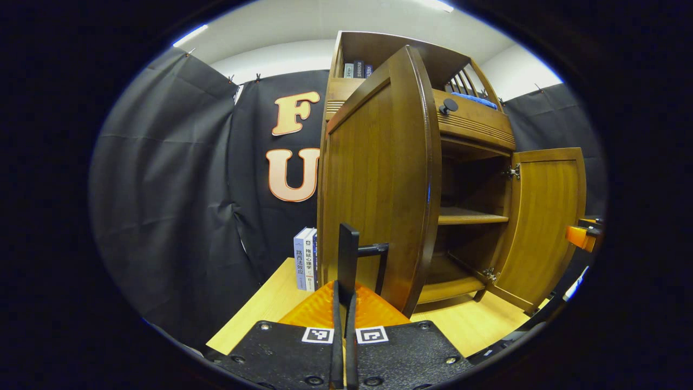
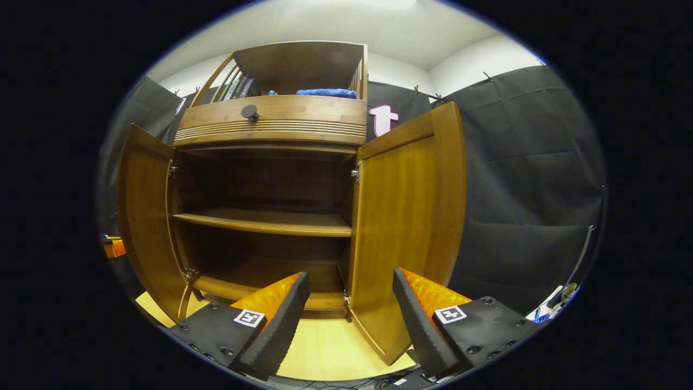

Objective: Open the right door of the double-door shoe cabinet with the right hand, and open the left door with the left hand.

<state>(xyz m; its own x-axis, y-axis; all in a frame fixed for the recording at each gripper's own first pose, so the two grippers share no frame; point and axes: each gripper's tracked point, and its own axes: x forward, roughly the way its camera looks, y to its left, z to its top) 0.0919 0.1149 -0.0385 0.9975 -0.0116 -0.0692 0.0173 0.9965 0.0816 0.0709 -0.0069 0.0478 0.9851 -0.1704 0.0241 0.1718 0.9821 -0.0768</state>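
Wooden and warm brown, the shoe cabinet (image 2: 270,122) stood on the pale table (image 2: 325,346) with both doors swung wide. In the right gripper view the left door (image 2: 143,216) hung out at the left side and the right door (image 2: 406,216) stood out at the right, each well clear of the opening. Between them the inside lay bare, one shelf (image 2: 260,222) running across the middle. Above the doors sat a drawer front with a dark round knob (image 2: 249,112), and up on the open top rack lay a blue cloth (image 2: 325,92) beside some books.

Over in the left gripper view, the left door (image 1: 379,179) loomed close, edge on, with its dark bar handle (image 1: 373,250) on the outer face. The left gripper (image 1: 344,303) had its fingers pressed together with no gap between them, just near that handle; whether they pinched it, I could not tell. The right gripper (image 2: 349,309) sat low in front of the right door with its fingers spread far apart, nothing between them.

Beside the cabinet, a few upright books (image 1: 306,259) stood on the table (image 1: 270,303) against the black cloth wall (image 1: 173,206).
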